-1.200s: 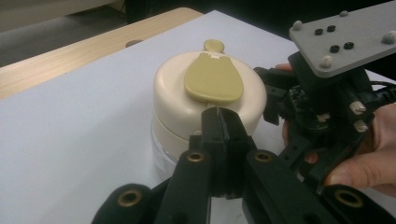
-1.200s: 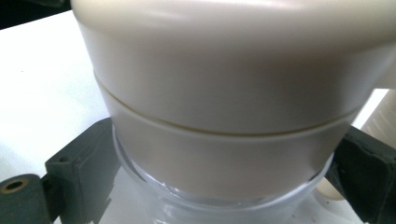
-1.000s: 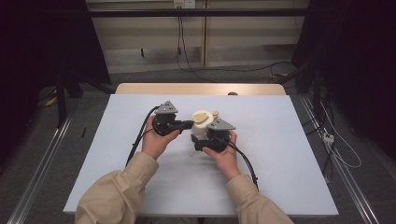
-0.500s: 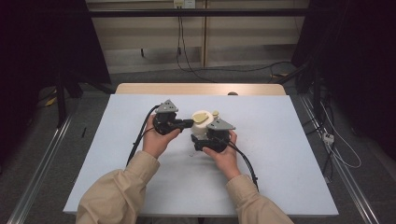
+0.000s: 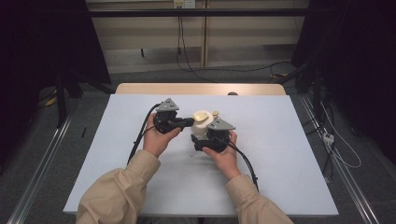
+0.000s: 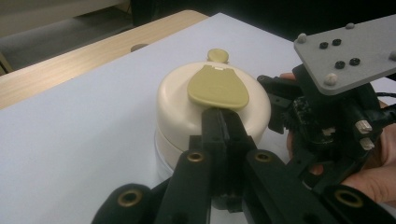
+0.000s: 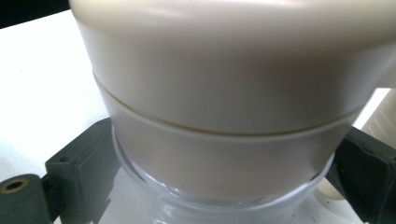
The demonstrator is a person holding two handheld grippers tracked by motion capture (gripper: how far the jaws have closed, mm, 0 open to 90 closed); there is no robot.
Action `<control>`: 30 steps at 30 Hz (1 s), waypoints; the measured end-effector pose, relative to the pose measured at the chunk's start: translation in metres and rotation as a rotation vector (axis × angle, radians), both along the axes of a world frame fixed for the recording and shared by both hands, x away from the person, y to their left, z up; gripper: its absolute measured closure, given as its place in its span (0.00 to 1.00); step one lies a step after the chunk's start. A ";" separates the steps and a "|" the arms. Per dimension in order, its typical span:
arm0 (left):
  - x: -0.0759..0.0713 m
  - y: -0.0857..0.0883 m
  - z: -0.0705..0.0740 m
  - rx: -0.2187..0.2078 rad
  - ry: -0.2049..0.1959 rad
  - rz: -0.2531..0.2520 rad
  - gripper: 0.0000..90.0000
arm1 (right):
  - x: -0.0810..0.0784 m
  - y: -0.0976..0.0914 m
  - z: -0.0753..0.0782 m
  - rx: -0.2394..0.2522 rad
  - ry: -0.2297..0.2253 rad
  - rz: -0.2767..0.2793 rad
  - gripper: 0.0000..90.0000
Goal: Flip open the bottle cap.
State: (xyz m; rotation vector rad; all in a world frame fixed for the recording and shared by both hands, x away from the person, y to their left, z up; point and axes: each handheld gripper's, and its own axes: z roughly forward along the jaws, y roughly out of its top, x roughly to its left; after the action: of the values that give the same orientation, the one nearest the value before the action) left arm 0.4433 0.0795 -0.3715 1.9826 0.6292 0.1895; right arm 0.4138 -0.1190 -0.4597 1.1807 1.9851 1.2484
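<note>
A cream round container stands near the middle of the white table. Its cream lid carries an olive flap lying flat on top, with a small olive knob behind it. My left gripper comes in from the left and is shut on the near edge of the flap, as the left gripper view shows close up. My right gripper grips the container's lower body, one jaw on each side, and also appears beside the container.
A wooden strip runs along the table's far edge. Cables trail from both grippers toward the person. Dark floor and metal rails flank the table.
</note>
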 end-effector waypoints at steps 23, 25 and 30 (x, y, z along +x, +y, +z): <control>0.002 -0.004 0.009 -0.006 -0.003 0.000 1.00 | 0.000 0.000 0.000 -0.004 0.000 -0.002 0.06; 0.002 -0.004 0.011 -0.005 -0.007 -0.001 1.00 | 0.000 0.000 0.000 -0.004 0.000 -0.002 0.06; 0.002 -0.006 0.015 -0.003 -0.014 -0.006 1.00 | 0.000 0.000 0.000 -0.004 0.000 -0.003 0.06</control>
State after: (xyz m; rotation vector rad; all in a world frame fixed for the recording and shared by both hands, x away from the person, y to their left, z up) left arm 0.4452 0.0740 -0.3564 1.9787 0.6137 0.1986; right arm 0.4138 -0.1186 -0.4597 1.1814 1.9844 1.2430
